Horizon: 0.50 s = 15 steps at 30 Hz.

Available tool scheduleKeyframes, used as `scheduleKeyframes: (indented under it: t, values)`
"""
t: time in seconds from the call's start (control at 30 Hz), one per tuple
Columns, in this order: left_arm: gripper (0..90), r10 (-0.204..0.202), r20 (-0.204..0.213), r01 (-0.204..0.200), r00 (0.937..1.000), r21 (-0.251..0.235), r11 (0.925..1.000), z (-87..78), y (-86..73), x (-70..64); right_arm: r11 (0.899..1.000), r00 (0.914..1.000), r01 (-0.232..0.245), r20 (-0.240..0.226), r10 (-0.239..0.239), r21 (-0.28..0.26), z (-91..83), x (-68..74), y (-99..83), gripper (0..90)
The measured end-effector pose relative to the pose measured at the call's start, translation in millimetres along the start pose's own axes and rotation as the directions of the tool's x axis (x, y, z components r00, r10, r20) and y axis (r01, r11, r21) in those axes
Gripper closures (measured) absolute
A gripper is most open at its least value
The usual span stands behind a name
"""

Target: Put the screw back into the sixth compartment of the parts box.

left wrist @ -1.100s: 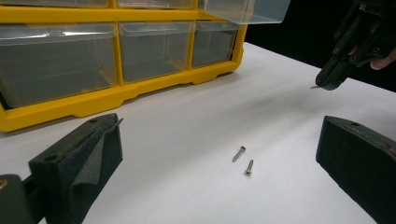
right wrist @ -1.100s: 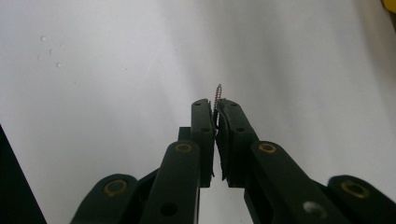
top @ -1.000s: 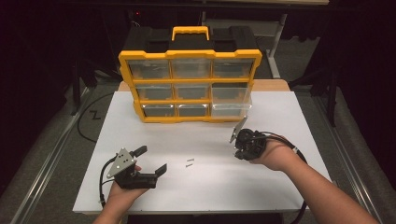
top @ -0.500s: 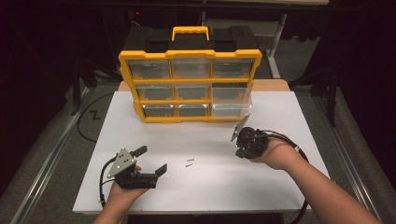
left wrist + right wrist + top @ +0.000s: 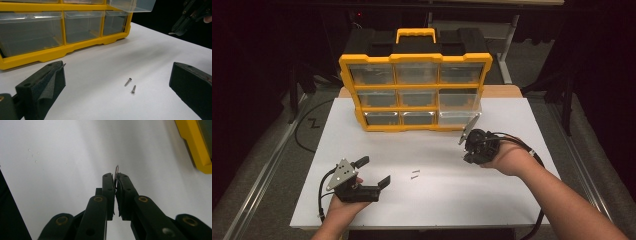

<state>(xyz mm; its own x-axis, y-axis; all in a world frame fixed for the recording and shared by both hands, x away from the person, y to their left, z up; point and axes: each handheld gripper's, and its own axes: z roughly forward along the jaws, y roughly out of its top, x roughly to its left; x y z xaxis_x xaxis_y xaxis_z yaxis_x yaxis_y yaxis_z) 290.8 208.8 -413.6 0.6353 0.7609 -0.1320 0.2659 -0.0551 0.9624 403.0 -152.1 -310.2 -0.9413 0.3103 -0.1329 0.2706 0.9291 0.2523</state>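
Note:
Two small silver screws (image 5: 414, 174) lie side by side on the white table (image 5: 432, 200); in the left gripper view the screws (image 5: 131, 85) sit between my jaws, farther out. My left gripper (image 5: 373, 171) rests low at the front left, open and holding nothing (image 5: 118, 72). My right gripper (image 5: 468, 156) hovers at the right, near the organizer's lower right corner. The right gripper (image 5: 115, 176) is shut on a thin screw (image 5: 116, 170) whose threaded tip sticks out past the jaws. The right gripper (image 5: 183, 18) also hangs above the table in the left gripper view.
A yellow organizer (image 5: 414, 92) with clear plastic drawers stands upright at the back of the table. Its right-hand middle drawer (image 5: 459, 102) is pulled out a little. Dark floor and cables surround the table.

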Motion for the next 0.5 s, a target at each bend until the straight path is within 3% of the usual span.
scheduleKeyframes:
  t: [0.5]
  values:
    - [1.1, -0.005, 0.002, 0.005, 1.0, -0.005, 1.0, -0.1, 0.0, -0.1, 0.999, 0.9998, -0.015, 0.015, 0.016, -0.032, -31.5, -8.7, 9.8, 87.3]
